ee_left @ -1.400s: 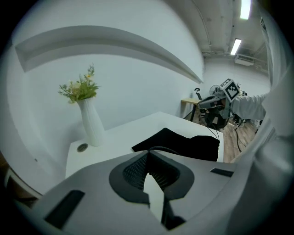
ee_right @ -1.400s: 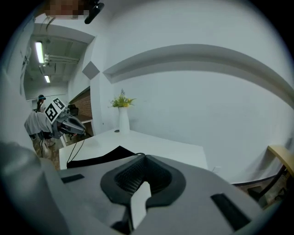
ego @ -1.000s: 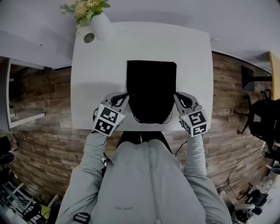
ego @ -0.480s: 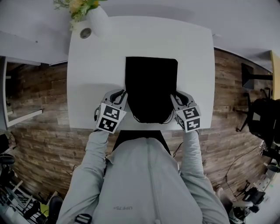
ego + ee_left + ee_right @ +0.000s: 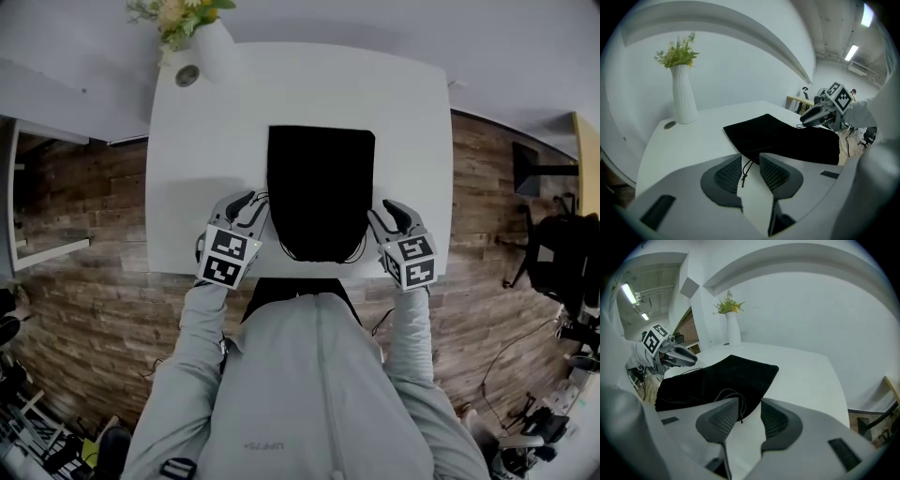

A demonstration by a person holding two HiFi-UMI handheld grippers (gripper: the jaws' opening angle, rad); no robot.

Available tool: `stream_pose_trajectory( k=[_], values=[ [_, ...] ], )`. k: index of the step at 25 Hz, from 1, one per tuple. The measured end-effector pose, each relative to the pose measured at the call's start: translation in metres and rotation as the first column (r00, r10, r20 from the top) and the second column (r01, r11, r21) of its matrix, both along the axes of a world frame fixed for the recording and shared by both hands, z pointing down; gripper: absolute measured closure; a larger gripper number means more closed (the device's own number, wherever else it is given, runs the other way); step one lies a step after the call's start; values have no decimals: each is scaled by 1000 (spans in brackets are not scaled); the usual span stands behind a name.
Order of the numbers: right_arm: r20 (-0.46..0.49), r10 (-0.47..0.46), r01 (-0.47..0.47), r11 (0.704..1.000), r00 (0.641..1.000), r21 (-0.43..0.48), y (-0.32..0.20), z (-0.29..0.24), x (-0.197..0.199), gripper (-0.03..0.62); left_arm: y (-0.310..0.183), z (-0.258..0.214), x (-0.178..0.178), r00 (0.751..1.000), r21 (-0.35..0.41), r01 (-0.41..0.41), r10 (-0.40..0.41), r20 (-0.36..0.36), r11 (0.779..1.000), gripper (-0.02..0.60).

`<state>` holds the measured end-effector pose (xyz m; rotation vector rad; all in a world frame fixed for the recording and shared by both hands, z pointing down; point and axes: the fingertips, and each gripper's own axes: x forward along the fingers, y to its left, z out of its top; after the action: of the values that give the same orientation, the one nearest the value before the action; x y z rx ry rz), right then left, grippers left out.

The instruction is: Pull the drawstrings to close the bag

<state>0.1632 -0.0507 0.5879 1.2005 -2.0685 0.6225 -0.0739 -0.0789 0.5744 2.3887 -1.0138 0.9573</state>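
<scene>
On the white table [image 5: 206, 131], the black bag [image 5: 321, 192] lies flat, its mouth toward the person. The left gripper [image 5: 251, 199] and right gripper [image 5: 382, 208] flank that mouth, both angled downward and inward. Both sets of jaws have just been opening and stand apart; a drawstring [image 5: 746, 169] end lies loose between each pair.

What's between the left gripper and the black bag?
A thin knotted black drawstring, seen in the left gripper view, runs from the black cloth bag in between the jaws of the left gripper, which have just been opening.
</scene>
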Motion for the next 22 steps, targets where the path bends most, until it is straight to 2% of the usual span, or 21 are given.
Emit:
stream_pose_trajectory(
  k=[8,13,17,22],
  values=[
    [35,40,-44,994,999,100,3,-44,8,454,-4,-42,-5,998,98,44,-40,-38,994,463],
    [74,52,-67,974,996,215,-8,-90,7,454,-11,-77,-4,997,177,52,-41,-67,983,463],
    [108,52,-86,936,993,343,-26,-137,5,454,-21,-111,1,995,268,54,-30,-90,962,463],
    [183,32,-119,863,983,490,-42,-200,3,454,-29,-160,10,986,356,82,-24,-166,931,463]
  ],
)
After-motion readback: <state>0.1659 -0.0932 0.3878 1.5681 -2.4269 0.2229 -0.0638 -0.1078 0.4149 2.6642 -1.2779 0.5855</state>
